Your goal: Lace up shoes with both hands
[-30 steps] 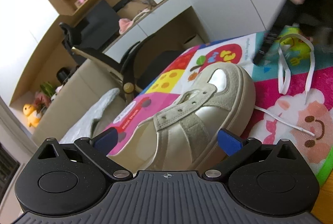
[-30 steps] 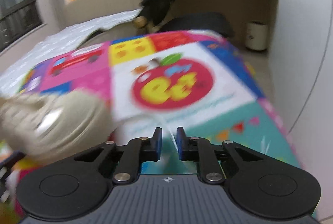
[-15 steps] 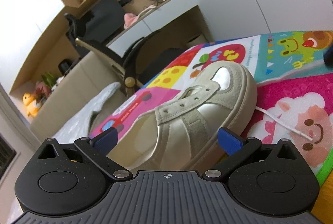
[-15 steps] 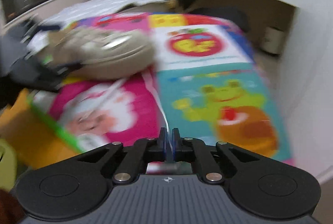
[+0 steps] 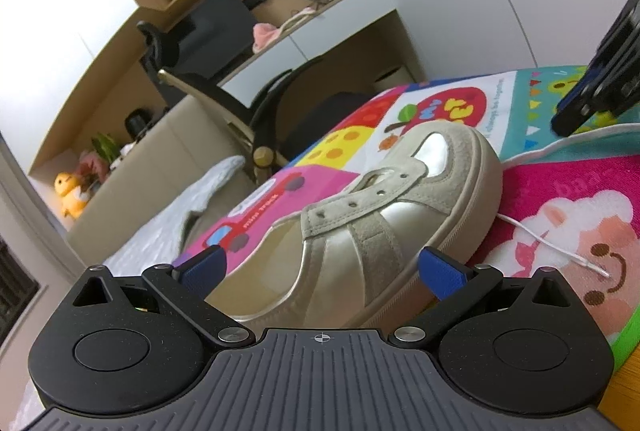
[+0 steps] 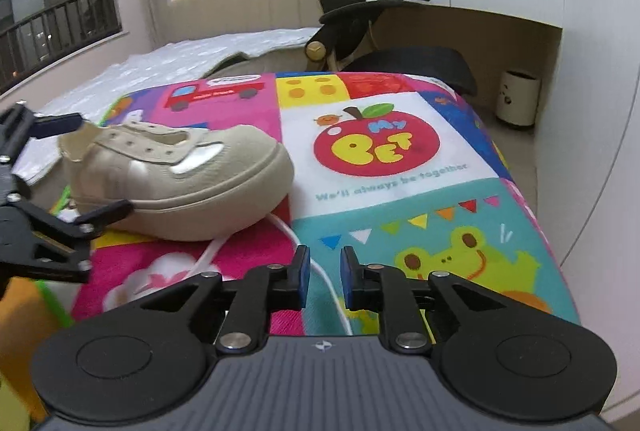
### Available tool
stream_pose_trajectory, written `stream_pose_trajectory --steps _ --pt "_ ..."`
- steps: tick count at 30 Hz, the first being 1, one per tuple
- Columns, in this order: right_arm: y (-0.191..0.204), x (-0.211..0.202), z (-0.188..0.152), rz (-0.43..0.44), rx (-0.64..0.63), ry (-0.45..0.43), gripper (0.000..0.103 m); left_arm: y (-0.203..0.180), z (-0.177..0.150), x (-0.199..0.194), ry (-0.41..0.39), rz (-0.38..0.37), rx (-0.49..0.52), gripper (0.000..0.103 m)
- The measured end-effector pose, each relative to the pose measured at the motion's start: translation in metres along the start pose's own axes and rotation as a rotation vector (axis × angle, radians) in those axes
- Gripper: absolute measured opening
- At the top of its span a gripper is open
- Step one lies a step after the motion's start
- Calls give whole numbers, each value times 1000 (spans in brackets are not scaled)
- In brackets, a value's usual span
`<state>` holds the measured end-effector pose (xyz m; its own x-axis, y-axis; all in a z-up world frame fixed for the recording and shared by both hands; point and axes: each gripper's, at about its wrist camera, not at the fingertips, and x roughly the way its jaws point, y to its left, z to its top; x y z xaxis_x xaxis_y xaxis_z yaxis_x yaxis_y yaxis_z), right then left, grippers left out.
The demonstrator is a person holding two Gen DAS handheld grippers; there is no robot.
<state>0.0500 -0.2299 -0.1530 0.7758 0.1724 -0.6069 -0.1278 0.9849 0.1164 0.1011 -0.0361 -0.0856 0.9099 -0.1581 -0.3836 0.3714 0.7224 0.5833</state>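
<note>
Bracing shoe point(image 6: 180, 183) heel between spread left hand-held gripper point(image 5: 320, 267). Right hand-held gripper point(image 6: 324, 281) opening around lace point(image 6: 326, 281) beside toe, pads clear. Next: regripping lace tip point(image 5: 596, 269), threading eyelet.

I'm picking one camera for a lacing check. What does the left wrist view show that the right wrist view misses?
Left wrist only: the lace's tipped end lying on the pink mat panel, and the shoe's inside. Right wrist only: the white lace running loose between the right gripper as its jaws open. Both: the beige shoe with empty eyelets, the left gripper around its heel, and the colourful mat.
</note>
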Motion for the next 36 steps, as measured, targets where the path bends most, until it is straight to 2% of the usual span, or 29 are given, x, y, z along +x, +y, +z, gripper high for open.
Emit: stream_pose_trajectory --steps 3,4,5,11,17,20,23,26,28,29,31,33,35,36 --pt "2 6 -6 7 11 14 14 -1 -1 0 0 3 -1 103" --pt "5 5 -8 21 2 24 4 -1 -1 0 0 4 -1 103" --pt "11 1 -10 41 -13 39 1 -1 -1 0 0 3 -3 103" --pt "33 -34 -18 224 -34 115 1 -1 -1 -1 -2 7 -3 103" --pt "31 -62 -18 322 0 174 1 0 -1 -1 1 5 -11 103" --pt "27 -78 -14 343 30 152 1 0 -1 0 6 1 -16 103" --pt "23 -90 -2 274 25 54 1 -1 -4 -1 15 2 -27 103" --pt "11 -97 17 223 71 -58 1 -3 -8 -4 19 8 -41 103" --pt "3 -97 28 210 92 -107 5 -4 -11 -15 3 -1 -49 103" --pt "-2 -94 31 195 105 -117 9 -4 -12 -21 -3 -9 -58 103" --pt "-12 -86 32 131 134 -128 29 2 -16 -33 -4 -27 -101 103" --pt "-22 -75 27 82 169 -118 32 11 -21 -45 3 -51 -168 103" --pt "-34 -61 18 56 213 -77 35 29 -32 -53 23 -94 -295 103" --pt "-38 -53 13 54 233 -54 42 41 -39 -55 37 -122 -380 103"
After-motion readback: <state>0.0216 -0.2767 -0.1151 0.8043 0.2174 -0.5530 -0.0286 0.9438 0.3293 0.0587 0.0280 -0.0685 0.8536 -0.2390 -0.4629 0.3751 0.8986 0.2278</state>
